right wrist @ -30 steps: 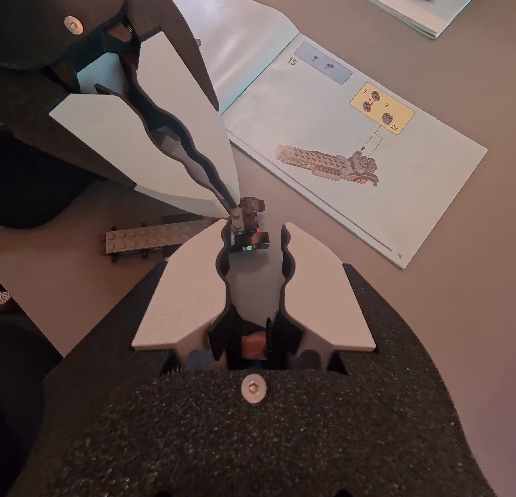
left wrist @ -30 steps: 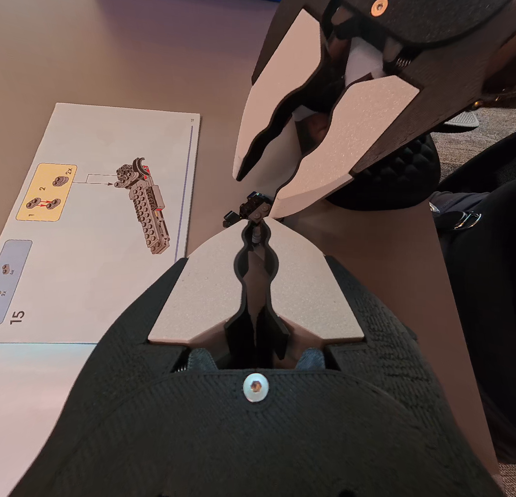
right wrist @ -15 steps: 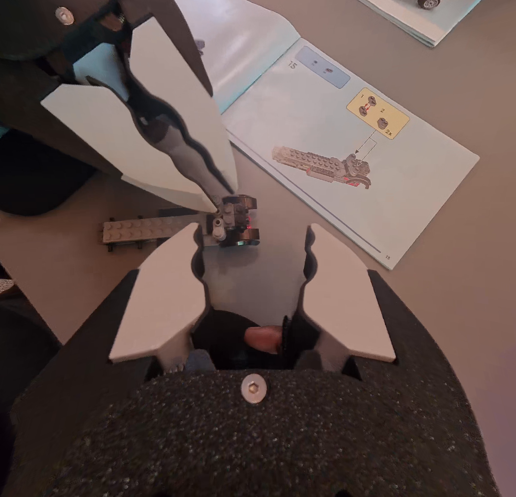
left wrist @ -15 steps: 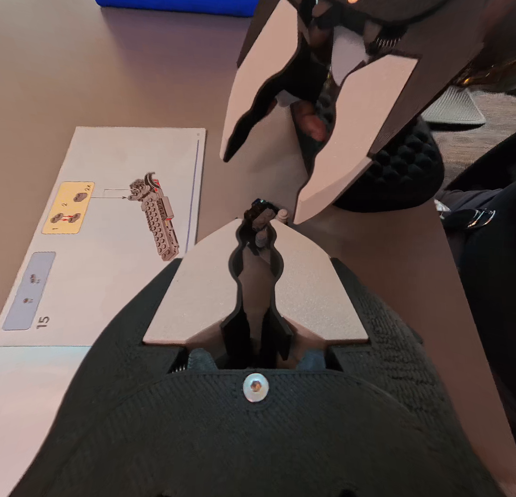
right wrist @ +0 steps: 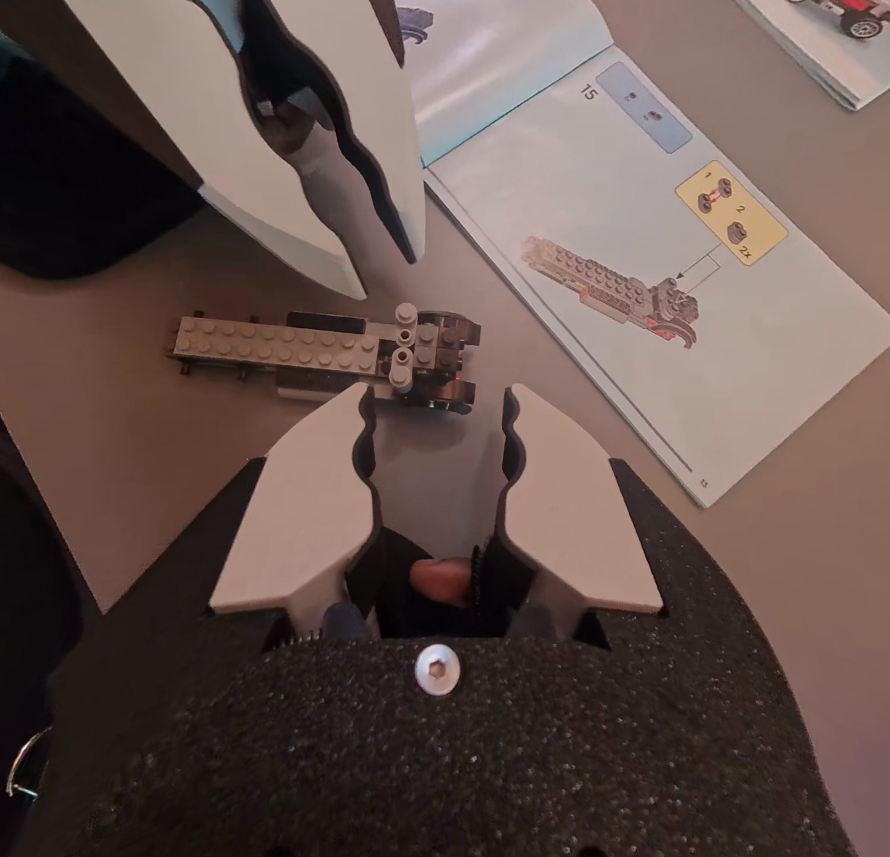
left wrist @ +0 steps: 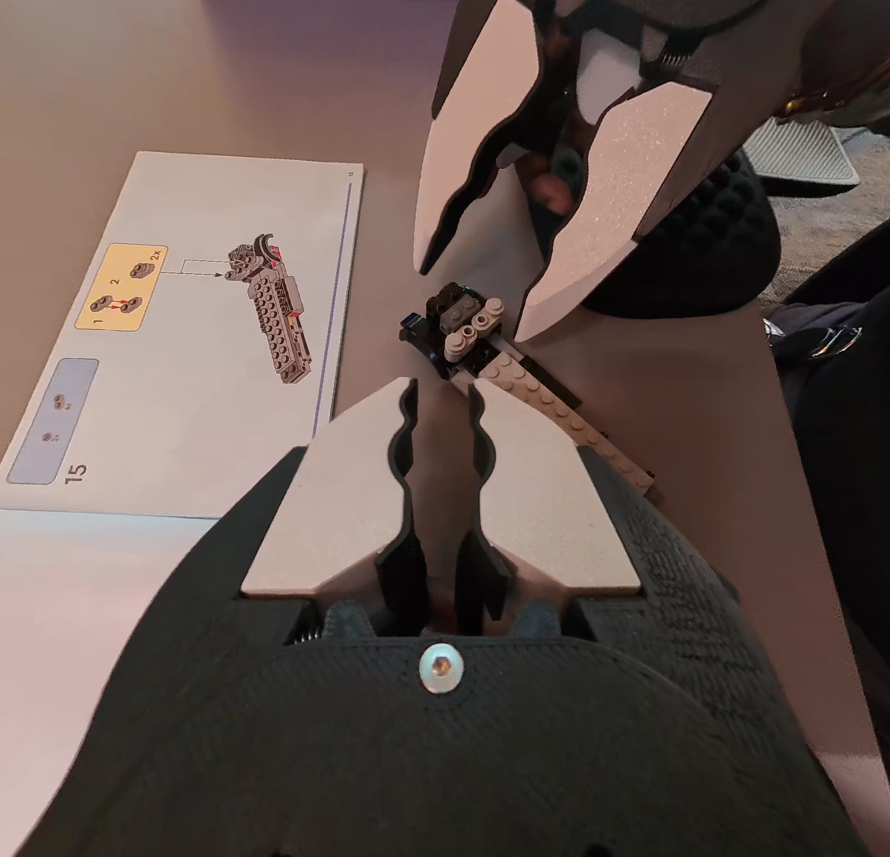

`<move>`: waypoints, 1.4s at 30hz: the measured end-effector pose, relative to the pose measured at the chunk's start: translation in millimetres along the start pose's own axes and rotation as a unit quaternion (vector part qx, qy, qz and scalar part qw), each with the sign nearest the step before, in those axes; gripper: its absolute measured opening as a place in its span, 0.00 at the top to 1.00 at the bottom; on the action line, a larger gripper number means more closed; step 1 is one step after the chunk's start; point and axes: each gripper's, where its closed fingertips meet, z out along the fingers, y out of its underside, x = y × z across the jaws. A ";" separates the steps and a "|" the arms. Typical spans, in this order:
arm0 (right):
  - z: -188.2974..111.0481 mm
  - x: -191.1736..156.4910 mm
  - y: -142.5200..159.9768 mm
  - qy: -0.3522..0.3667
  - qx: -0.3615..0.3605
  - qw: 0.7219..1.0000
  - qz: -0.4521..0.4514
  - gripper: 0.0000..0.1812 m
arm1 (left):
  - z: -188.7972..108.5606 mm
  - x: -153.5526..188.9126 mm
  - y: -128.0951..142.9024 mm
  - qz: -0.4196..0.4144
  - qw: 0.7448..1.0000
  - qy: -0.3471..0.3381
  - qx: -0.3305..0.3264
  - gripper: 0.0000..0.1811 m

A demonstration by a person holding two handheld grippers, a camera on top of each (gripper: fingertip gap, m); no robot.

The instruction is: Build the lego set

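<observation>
Both the left gripper (left wrist: 442,385) and right gripper (right wrist: 436,390) hover with jaws apart, empty, flanking the grey-and-black lego assembly (right wrist: 327,352) lying on the brown table (left wrist: 241,87).

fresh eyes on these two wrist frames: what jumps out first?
The half-built grey and black lego model lies flat on the brown table, right between the two grippers. Both the left gripper and the right gripper hang open just short of it, touching nothing. Next is the open instruction booklet beside the model, showing a build step, with a second booklet at the table's far corner.
</observation>
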 end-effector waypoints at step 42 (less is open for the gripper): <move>1.1 -11.0 -4.7 -0.063 0.042 0.997 -0.004 0.84 | 9.9 9.2 -6.1 0.028 0.999 0.030 0.031 0.99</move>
